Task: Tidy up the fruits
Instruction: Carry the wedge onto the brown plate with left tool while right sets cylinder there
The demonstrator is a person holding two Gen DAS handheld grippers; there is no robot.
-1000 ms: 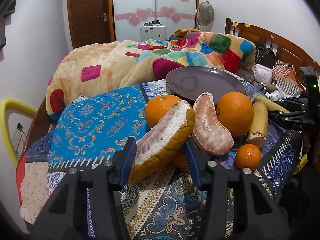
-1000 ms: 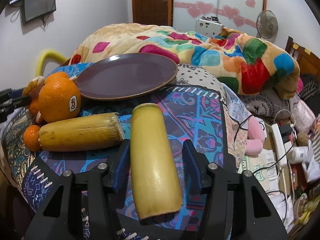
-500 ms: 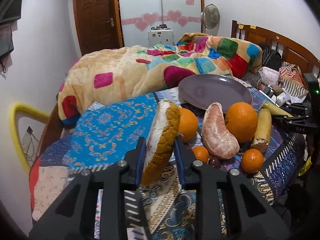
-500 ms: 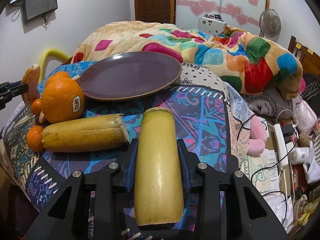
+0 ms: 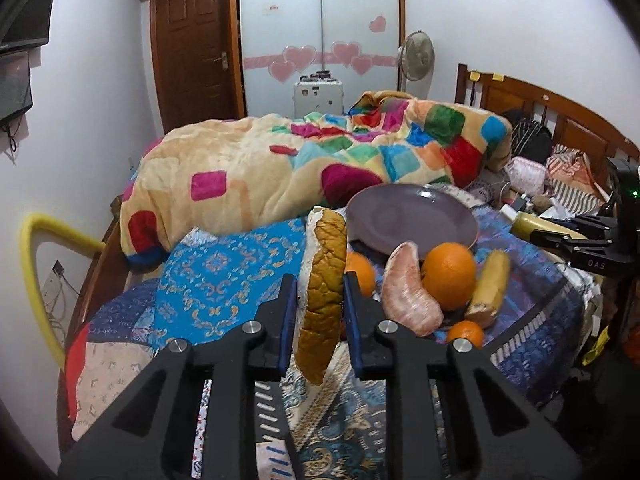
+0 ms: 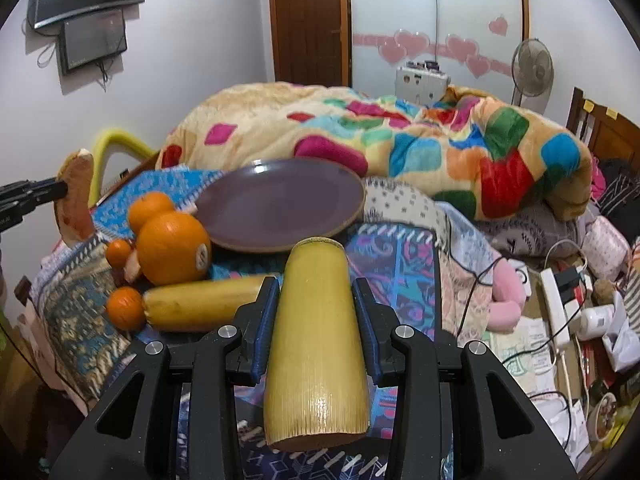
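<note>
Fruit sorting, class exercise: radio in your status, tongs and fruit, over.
Left tongs shut on pomelo wedge, lifted. Right tongs shut on yellow cane piece. Purple plate bare. Oranges beside it.

Readable marks
The letters "DAS" stand on the black right tool [image 5: 591, 245]; the sticker on the large orange [image 6: 173, 249] is illegible.

Second sugarcane piece [image 6: 200, 304] partly hidden (right end) behind claw [image 6: 316, 320].
</note>
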